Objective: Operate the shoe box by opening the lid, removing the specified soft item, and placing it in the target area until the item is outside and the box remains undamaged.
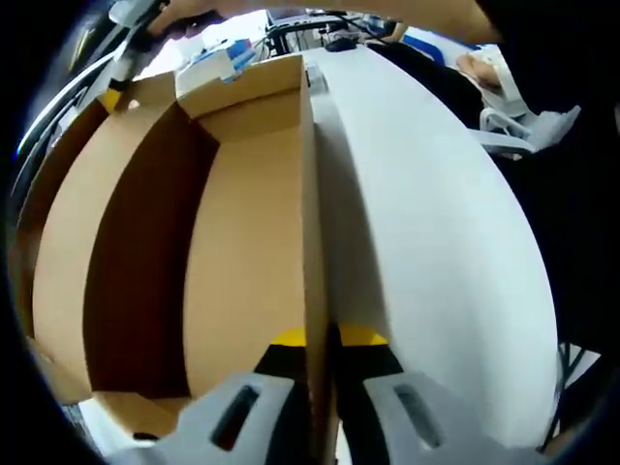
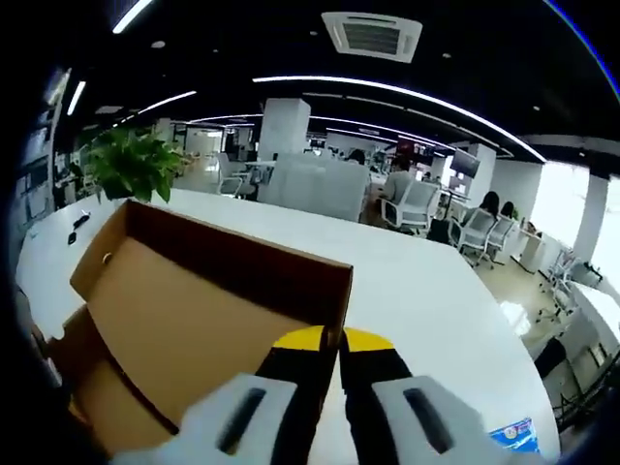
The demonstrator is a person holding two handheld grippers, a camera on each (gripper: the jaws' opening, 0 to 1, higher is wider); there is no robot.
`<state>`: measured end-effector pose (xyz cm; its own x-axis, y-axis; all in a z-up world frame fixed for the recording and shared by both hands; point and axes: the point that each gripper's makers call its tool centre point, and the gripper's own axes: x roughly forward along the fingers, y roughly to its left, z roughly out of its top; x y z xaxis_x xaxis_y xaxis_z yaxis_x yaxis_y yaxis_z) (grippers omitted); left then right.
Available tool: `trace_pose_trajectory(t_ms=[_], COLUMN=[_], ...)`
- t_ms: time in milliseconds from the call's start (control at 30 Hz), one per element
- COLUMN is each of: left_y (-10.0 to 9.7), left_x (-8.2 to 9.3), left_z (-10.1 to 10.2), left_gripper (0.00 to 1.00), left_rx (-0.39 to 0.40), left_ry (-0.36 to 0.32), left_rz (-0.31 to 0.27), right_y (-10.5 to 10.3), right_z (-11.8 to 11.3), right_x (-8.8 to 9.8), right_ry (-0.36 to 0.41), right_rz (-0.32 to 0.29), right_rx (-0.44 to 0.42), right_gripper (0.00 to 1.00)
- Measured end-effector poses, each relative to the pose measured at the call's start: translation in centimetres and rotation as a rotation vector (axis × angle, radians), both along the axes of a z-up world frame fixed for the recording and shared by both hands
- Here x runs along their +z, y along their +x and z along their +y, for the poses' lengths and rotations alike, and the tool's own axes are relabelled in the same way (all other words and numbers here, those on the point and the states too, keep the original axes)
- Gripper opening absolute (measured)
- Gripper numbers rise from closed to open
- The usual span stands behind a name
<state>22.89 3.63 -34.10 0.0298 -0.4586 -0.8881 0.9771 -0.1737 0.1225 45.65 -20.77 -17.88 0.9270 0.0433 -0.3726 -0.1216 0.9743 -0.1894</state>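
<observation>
An open brown cardboard shoe box (image 1: 242, 252) lies on the white table (image 1: 436, 242); its inside is bare cardboard with a deep shadow. My left gripper (image 1: 320, 341) is shut on the box's thin upright panel, one yellow-tipped jaw on each side. In the right gripper view the same box (image 2: 194, 320) sits at lower left, and my right gripper (image 2: 335, 341) is shut on the upper corner of its cardboard edge. At the box's far left corner in the left gripper view a grey tool with a yellow tip (image 1: 118, 77) touches the cardboard.
A person's dark sleeve (image 1: 572, 194) lies along the right of the table. A blue-and-white carton (image 1: 218, 63) stands behind the box. The table (image 2: 426, 291) stretches wide to the right, with a blue packet (image 2: 509, 436) near its edge. A plant (image 2: 136, 165) and office chairs (image 2: 417, 208) stand beyond.
</observation>
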Motion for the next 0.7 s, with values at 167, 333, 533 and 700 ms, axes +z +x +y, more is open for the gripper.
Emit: trace_pose_trajectory(t_ms=[167,333,533,700], left_y=[0.0,-0.1,-0.1,-0.1], left_x=[0.0,0.0,0.0,0.0], left_z=[0.0,-0.1,-0.1,-0.1], left_gripper=[0.03,0.03,0.03,0.03], left_rx=[0.001,0.000,-0.001,0.001], left_ry=[0.002,0.003,0.002,0.001], left_rz=[0.004,0.005,0.008,0.008], right_y=[-1.0,-1.8,-2.8,-3.3], right_z=[0.1,0.0,0.0,0.1], right_x=[0.9,1.7,2.4,3.3], right_ry=[-0.026,-0.023,-0.049,-0.034], right_rz=[-0.042,-0.100,-0.182,-0.246], right_rx=[0.007,-0.003,-0.030,-0.033], right_gripper=[0.04,0.03,0.03,0.03])
